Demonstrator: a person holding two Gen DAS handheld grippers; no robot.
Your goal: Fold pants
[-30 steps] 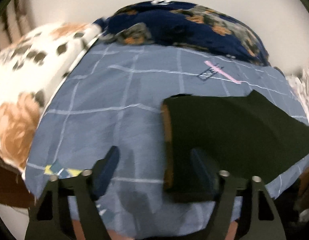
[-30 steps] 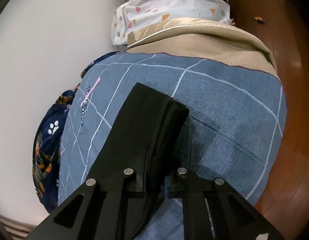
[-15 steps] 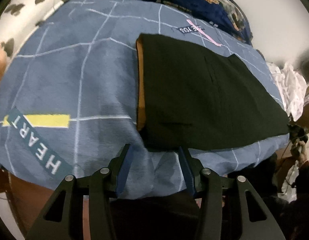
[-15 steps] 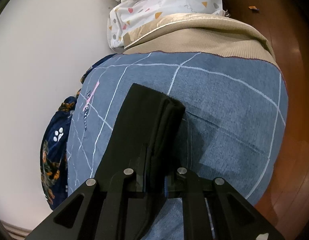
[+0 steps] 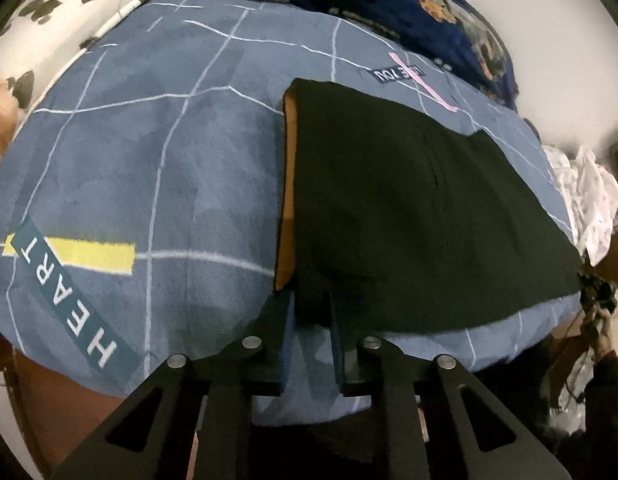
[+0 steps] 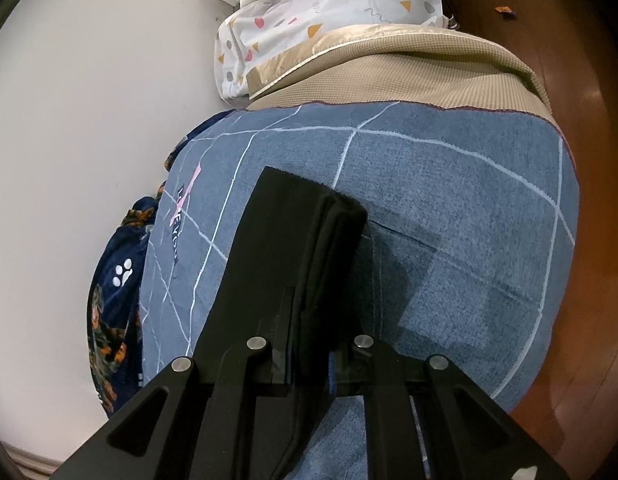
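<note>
The black pants (image 5: 409,216) lie folded flat on a blue grid-patterned bedsheet (image 5: 157,168), with an orange lining edge showing along their left side. My left gripper (image 5: 311,308) is shut on the near left corner of the pants. In the right wrist view the pants (image 6: 285,240) appear as a stacked black fold. My right gripper (image 6: 313,336) is shut on the near end of that fold.
A navy floral blanket (image 5: 409,4) lies at the far edge of the bed, and a white floral pillow (image 5: 69,4) at far left. White patterned cloth (image 6: 321,12) and a tan mattress edge (image 6: 409,72) lie beyond the sheet. Wooden floor (image 6: 597,240) runs on the right.
My left gripper has moved to the near left corner of the pants and closed on it. The right gripper stays shut on the fold, almost unmoved.
</note>
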